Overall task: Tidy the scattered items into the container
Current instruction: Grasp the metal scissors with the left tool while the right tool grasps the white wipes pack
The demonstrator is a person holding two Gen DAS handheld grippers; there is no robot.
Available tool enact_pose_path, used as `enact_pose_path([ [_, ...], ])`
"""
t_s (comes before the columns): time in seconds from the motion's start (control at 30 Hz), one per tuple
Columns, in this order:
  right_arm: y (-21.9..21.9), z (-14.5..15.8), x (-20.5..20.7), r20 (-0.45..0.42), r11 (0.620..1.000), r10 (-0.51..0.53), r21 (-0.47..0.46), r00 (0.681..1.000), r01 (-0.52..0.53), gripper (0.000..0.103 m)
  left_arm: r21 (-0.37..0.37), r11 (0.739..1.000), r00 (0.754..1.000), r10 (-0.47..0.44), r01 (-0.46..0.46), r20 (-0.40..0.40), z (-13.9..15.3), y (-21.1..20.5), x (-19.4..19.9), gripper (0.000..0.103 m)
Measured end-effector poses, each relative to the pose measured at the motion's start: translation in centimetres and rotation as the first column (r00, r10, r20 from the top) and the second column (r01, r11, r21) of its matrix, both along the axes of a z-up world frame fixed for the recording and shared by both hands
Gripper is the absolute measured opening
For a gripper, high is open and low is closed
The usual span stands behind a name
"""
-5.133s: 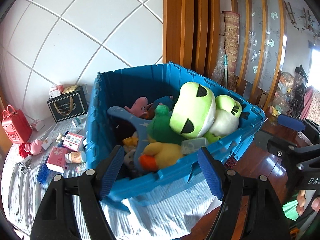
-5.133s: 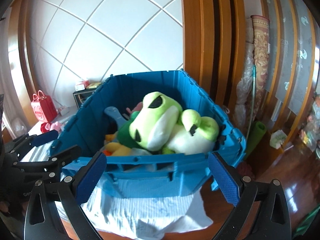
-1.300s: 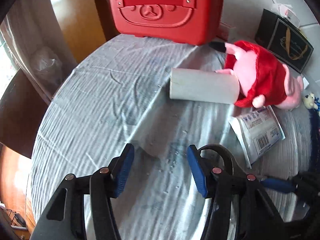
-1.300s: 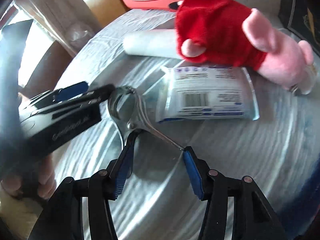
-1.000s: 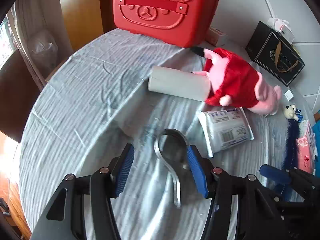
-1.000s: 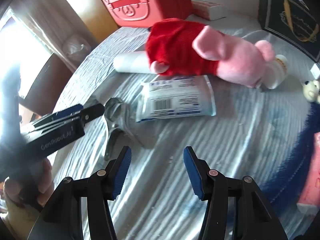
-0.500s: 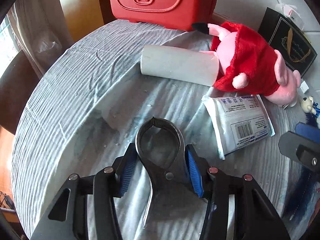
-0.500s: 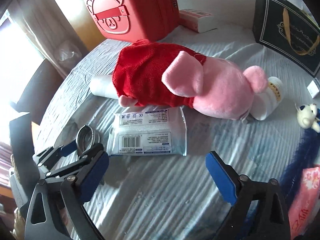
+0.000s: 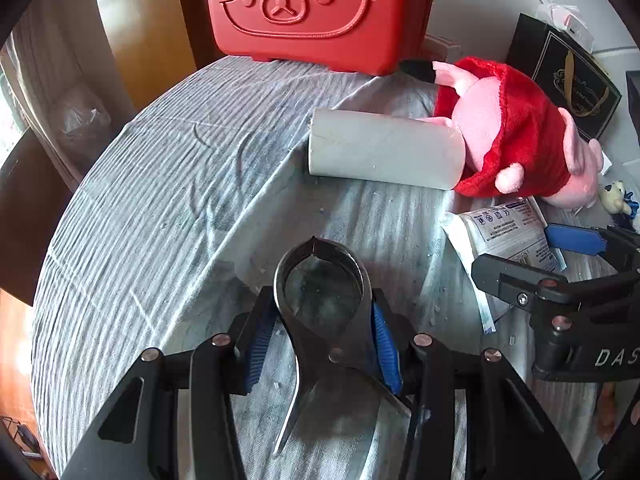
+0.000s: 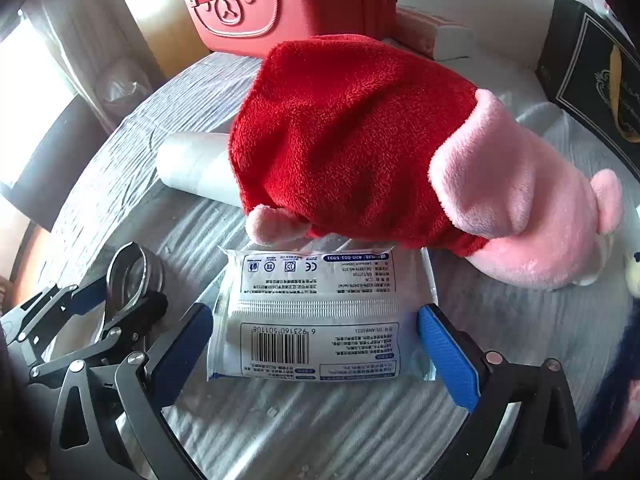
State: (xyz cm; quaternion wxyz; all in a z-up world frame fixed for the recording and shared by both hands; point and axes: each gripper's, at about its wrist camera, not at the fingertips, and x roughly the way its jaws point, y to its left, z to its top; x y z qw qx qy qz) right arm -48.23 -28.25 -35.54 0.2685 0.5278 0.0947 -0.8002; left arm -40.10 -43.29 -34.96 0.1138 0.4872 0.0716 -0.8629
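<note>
My left gripper [image 9: 320, 340] is shut on a metal plier-like tool [image 9: 344, 250], its blue pads pressed on both sides just below the ring-shaped head; the tool rests on the striped cloth. The right wrist view shows the same tool [image 10: 132, 268] at the lower left. My right gripper [image 10: 318, 350] is open wide and straddles a flat white packet [image 10: 316, 320] with a barcode, one pad at each short edge. A pink plush pig in red [image 10: 360, 140] lies just beyond the packet. The blue container is out of view.
A grey cardboard roll [image 9: 384, 154] lies against the plush pig [image 9: 512, 128]. A red bear-faced case [image 9: 320, 12] stands at the back of the table [image 9: 160, 200], a black gift bag [image 9: 564, 80] at the back right. The table edge curves down the left.
The left gripper closed on the metal tool and sank a little. The right gripper opened wide, then moved in and down until it straddled the white packet.
</note>
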Motion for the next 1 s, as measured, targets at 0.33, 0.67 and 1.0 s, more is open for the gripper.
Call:
enact_pose_path([
  [0.33, 0.4, 0.6, 1.1, -0.036, 0.999, -0.020, 0.047, 0.999, 0.022, 0.080, -0.025, 1.000, 1.000, -0.010, 0.009, -0.021, 0.6, 1.0, 1.1, 0.046],
  [0.67, 4.5, 3.0, 3.9, -0.006, 0.998, -0.066, -0.015, 0.998, 0.066, 0.032, -0.033, 0.999, 0.998, -0.029, 0.027, -0.057, 3.2, 1.8, 3.8, 0.046],
  [1.0, 4.6, 0.3, 1.1, 0.021, 0.997, -0.076, 0.036, 0.997, 0.075, 0.034, -0.046, 0.999, 0.999, -0.007, 0.005, -0.036, 2.0, 0.8, 3.6, 0.046],
])
